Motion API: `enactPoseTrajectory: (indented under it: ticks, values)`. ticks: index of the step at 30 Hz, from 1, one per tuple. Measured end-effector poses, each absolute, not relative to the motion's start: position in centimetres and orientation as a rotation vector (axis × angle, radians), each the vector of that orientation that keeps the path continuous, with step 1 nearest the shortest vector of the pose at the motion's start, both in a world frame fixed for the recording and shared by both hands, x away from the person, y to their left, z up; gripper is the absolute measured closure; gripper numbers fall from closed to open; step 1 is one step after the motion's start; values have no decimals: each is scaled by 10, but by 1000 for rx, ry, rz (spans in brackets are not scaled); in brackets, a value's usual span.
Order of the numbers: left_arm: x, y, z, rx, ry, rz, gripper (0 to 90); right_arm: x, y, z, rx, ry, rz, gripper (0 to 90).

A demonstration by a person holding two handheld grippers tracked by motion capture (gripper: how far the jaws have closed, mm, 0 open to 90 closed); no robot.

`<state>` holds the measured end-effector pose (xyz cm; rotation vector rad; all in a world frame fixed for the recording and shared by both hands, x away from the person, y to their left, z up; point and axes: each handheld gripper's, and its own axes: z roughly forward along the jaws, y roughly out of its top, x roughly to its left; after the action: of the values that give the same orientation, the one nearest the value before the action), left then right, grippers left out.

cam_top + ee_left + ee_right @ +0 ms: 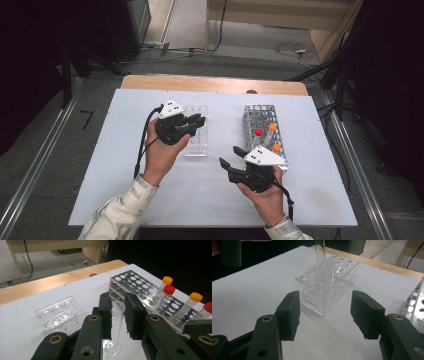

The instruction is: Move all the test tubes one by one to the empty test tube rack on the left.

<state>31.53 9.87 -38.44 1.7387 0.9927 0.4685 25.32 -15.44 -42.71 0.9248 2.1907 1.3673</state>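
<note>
You can read one word for sure: "Labshark", in small red letters, on the front lower wall of the clear plastic rack (325, 287) in the right gripper view, toward that wall's left end. In the left gripper view the same clear plastic rack (58, 315) carries small red marks beside its holes, along its near edge and between the rows; they look like single digits or letters, but they are too small for you to make out. The clear tube (117, 317) between the left gripper's jaws bears faint print near its mouth, too blurred to read.
</note>
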Motion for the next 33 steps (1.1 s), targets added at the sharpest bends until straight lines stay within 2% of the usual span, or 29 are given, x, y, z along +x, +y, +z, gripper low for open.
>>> enactPoseTrajectory:
  ticks: [15, 24, 31, 33]
  values:
    - [318, 86, -420, 1810, 998, 506, 773, 254, -155, -429, 923, 2192, 1373, 372]
    - [317, 80, -429, 1853, 999, 534, 763, 253, -154, -429, 923, 2198, 1369, 373]
    - [316, 82, -429, 1835, 1002, 513, 694, 254, -155, -429, 922, 2199, 1367, 372]
    - [315, 84, -426, 1814, 1000, 489, 651, 253, -155, -429, 919, 2197, 1373, 370]
